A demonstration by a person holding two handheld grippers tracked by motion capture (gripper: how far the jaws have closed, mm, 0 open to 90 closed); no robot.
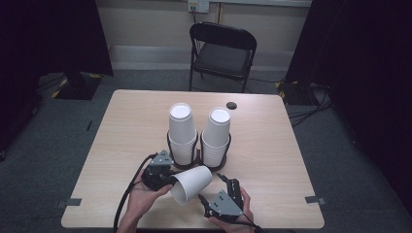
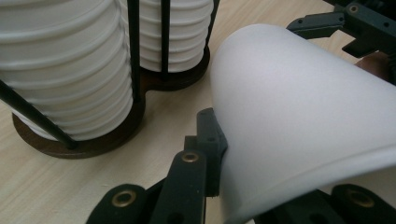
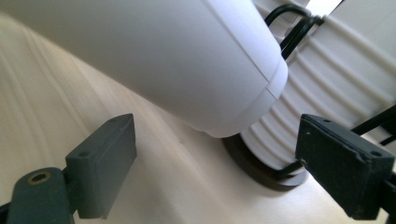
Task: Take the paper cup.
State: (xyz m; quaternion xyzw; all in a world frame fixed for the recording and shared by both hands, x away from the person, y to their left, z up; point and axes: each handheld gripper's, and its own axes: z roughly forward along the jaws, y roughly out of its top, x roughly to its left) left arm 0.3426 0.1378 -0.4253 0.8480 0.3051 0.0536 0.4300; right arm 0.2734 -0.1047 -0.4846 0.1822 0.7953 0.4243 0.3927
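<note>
While the person's forearms come in from the near edge of the table, the left gripper holds a single white paper cup on its side, just above the tabletop. Its fingers are clamped on the cup near the rim: one presses the outside wall, and the wall bends slightly there. The cup's open mouth faces about seven o'clock, toward the person, and its closed base points toward one o'clock, at the cup holder.

The right gripper sits at about four o'clock from the cup, just beside it, resting in the person's right hand. Its fingers stand wide apart with nothing between them; in the right gripper view the cup's base hangs just ahead of them, above the wood, not touching either pad.

Directly behind the held cup, at twelve o'clock, stands a dark wooden holder with black wire uprights, carrying two stacks of white cups upside down: the left stack and the right stack, side by side. A small dark round object lies on the table beyond the right stack. A black folding chair stands past the far edge.
</note>
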